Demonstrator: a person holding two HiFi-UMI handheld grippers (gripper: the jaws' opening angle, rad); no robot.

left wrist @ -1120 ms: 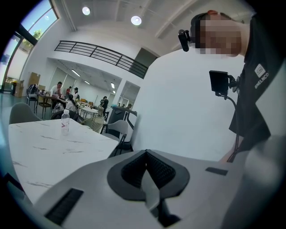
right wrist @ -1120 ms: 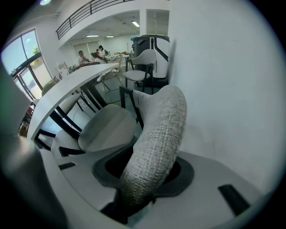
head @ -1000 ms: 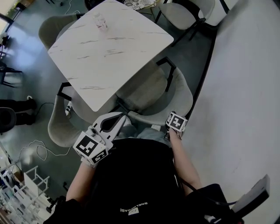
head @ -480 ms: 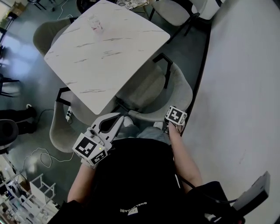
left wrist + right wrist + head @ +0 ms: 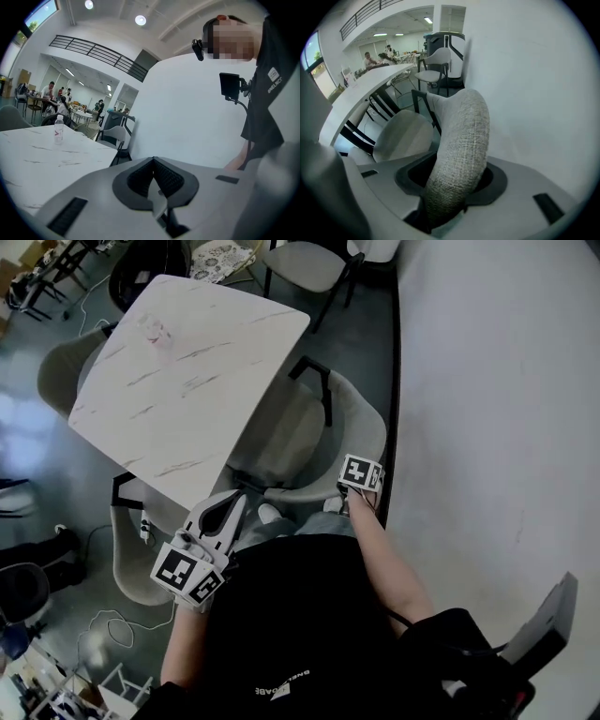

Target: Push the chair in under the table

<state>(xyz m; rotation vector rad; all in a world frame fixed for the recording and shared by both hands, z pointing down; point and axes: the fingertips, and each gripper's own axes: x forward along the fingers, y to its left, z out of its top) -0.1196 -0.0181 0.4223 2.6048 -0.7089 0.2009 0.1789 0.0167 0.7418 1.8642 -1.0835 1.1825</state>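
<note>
1. The chair (image 5: 375, 432) stands at the counter (image 5: 187, 362) edge that faces the white wall (image 5: 487, 381). Its seat is partly under that edge. Its curved grey back sticks out, near the wall.
2. The right gripper (image 5: 454, 178) points down over the top of the chair's back. The fuzzy grey back fills the space between its jaws. The jaws are opening, so I think the hold is getting loose.
3. The left gripper (image 5: 153, 160) hangs near the counter's closest corner. Its jaws are together and hold nothing. It does not touch the chair.
4. I would say the push is not finished, because a good part of the seat is out in the open.
5. What could go wrong: if the jaws open more before the push is done, the gripper could slide off the rounded back, and the chair would stop halfway.
6. Only one side of the back is held. A push from there could make the chair swing, so it rubs the wall or a black leg hits a leg under the counter.
7. A hard bump could shake the counter and knock over the bottle (image 5: 157, 331) near its far edge.
</note>
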